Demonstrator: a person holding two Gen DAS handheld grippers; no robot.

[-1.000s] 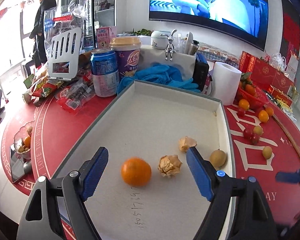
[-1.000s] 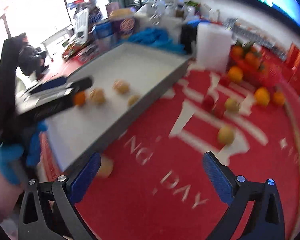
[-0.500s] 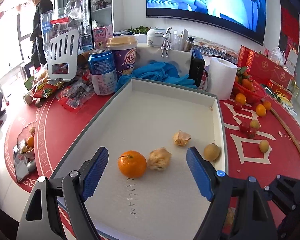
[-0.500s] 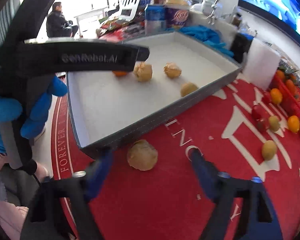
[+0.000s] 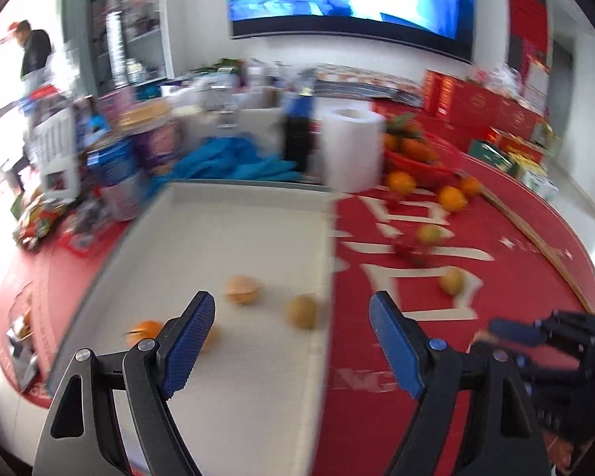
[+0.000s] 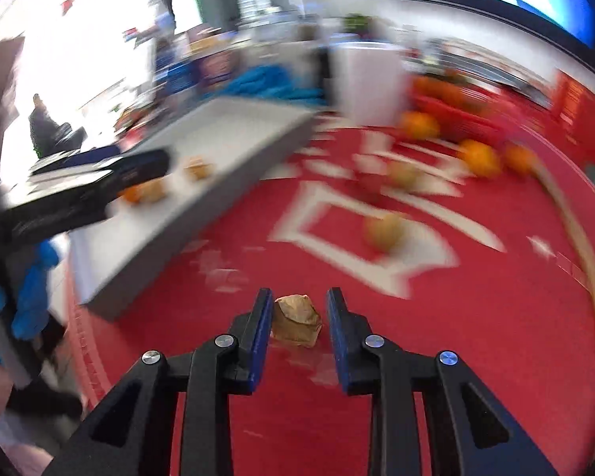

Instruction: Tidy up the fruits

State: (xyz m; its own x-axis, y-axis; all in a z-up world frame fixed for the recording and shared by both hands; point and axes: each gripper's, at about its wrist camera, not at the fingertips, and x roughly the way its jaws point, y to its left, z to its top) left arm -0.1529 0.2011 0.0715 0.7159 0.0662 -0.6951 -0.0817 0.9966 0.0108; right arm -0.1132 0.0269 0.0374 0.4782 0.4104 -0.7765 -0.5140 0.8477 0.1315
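My right gripper [image 6: 295, 331] has its jaws drawn in close around a papery husked fruit [image 6: 296, 319], one pad on each side; the left pad looks to be against it, but a thin gap shows by the right pad, so I cannot tell whether I truly grip it. The fruit sits just above the red desk [image 6: 476, 337], near the front corner of the grey tray [image 6: 234, 182].

My left gripper [image 5: 291, 347] has its jaws spread wide with nothing between them, over the near end of the tray [image 5: 234, 238]. Inside the tray lie an orange [image 5: 146, 329] beside my left pad, a husked fruit [image 5: 242, 289] further in, and a small brownish round fruit [image 5: 302, 311] close to the tray's right wall.

To the right of the tray, loose fruits lie on the desk: a yellowish one [image 5: 452, 281] and several oranges [image 5: 450, 198] near a red basket [image 5: 416, 164]. A white paper roll [image 5: 351, 148] stands by the tray's far right corner. Both views are blurred.
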